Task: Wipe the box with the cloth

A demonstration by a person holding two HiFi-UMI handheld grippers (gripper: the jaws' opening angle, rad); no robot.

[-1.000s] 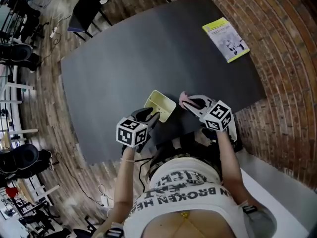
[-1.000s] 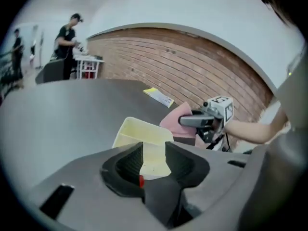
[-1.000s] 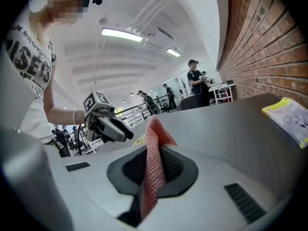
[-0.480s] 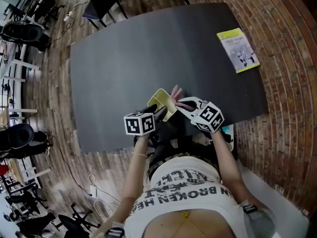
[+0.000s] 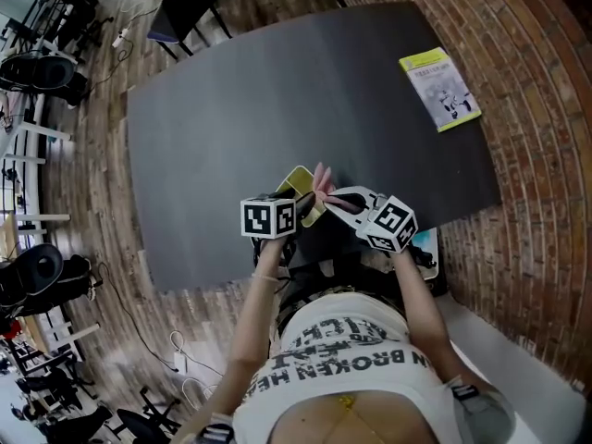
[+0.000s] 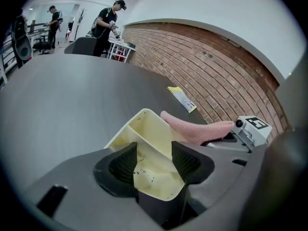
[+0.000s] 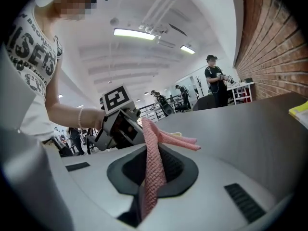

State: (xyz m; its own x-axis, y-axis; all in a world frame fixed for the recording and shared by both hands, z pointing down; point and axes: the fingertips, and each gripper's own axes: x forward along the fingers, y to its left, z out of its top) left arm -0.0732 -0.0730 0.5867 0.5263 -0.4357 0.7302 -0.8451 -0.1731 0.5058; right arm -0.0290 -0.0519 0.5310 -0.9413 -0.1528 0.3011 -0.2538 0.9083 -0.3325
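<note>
The pale yellow box (image 5: 298, 184) (image 6: 149, 143), open side toward the left gripper view and split by a divider, sits tilted over the near part of the dark table (image 5: 277, 91). My left gripper (image 5: 296, 205) (image 6: 154, 160) has just been opening its jaws. They now stand wide with the box between them, its walls close to the pads. My right gripper (image 5: 339, 198) (image 7: 153, 165) is shut on the pink cloth (image 5: 321, 178) (image 7: 150, 143). The cloth (image 6: 197, 129) lies against the box's right rim.
A yellow-green booklet (image 5: 439, 89) (image 6: 182, 98) lies at the table's far right, beside the brick wall. A dark chair (image 5: 185, 7) stands beyond the far edge. People (image 6: 108, 25) stand far off in the room. The table's near edge runs just behind both grippers.
My right gripper has carried the pink cloth leftward up to the box. The left gripper has rolled, so its marker cube now faces up, and it has sunk a little with the box.
</note>
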